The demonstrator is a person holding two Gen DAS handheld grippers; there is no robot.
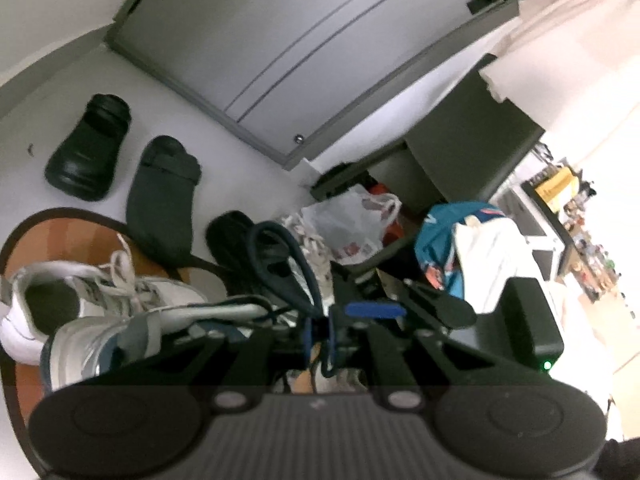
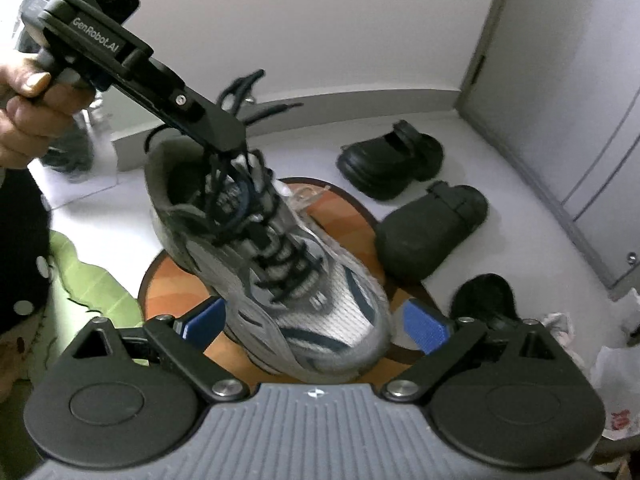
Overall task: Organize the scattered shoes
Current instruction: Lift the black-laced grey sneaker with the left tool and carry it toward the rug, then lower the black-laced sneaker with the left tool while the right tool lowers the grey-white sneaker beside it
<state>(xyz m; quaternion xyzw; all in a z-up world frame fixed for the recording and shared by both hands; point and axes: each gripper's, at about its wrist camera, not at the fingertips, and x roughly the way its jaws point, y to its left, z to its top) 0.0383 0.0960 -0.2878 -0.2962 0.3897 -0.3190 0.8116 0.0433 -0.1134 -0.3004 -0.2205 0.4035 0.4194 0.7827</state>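
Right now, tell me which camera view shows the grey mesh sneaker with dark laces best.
The right wrist view: the grey mesh sneaker with dark laces shows nearly whole from above, hanging by its laces from the left tool. The left wrist view shows only its heel side and lace loops, blurred, behind the tool.

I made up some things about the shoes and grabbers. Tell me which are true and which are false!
1. The left gripper pinches the grey sneaker's laces. True.
2. The right gripper is squeezing the sneaker's toe. False: its jaws stand wide open on either side of the toe, not pressing.
3. Two black clogs lie on the floor beyond the round orange mat. True.
4. The white sneaker hangs in the air. False: it rests on the mat.
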